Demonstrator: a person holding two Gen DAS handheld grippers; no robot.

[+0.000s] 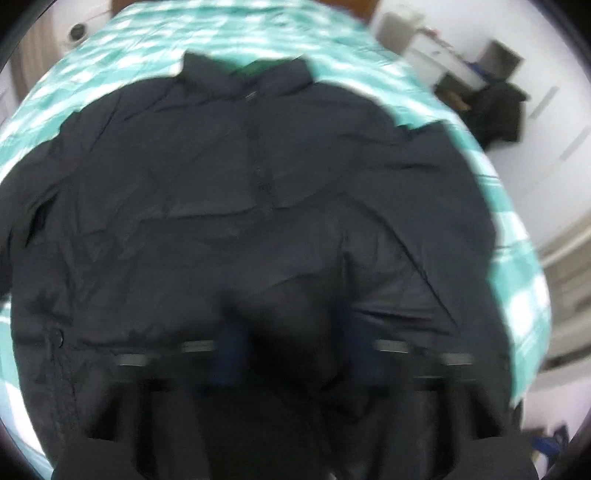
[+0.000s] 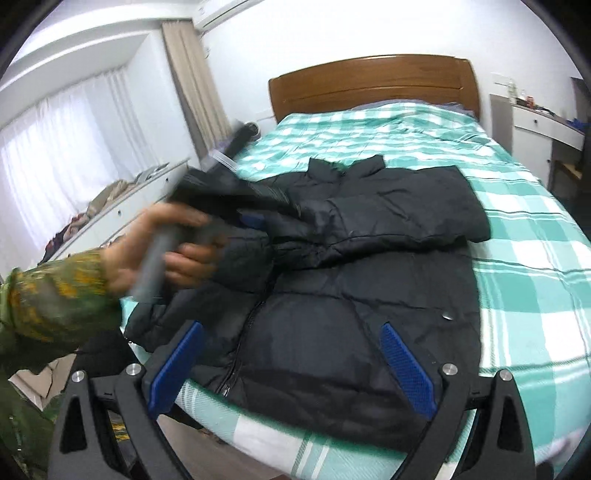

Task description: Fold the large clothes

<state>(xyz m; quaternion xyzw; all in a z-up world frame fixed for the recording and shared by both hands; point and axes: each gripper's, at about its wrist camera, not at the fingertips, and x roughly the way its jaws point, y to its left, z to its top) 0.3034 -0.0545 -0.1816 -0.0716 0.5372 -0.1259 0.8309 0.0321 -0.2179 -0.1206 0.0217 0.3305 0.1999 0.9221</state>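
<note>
Jacket (image 2: 362, 280) mid-fold on bed (image 2: 535, 258): left claw (image 2: 255, 221) pinches sleeve across, right claw (image 2: 291, 363) released; next, lay it flat.

No legible text, label, brand or number on any visible surface.

Bedroom, white walls (image 2: 332, 33). Bed (image 2: 524, 258) with teal-and-white checked cover took up most of the room — wooden headboard (image 2: 369, 81) against the far wall. To the bed's left: beige curtain (image 2: 192, 81), then a wide window with sheer white curtains (image 2: 70, 122) letting in daylight, and a long white low cabinet (image 2: 122, 206) under it with clutter on top. To the bed's right: white desk with drawers (image 2: 546, 122), small items on it. In the left wrist view — white floor (image 1: 546, 122) beside the bed, dark clothing heap (image 1: 498, 110) by furniture there, blurred.
</note>
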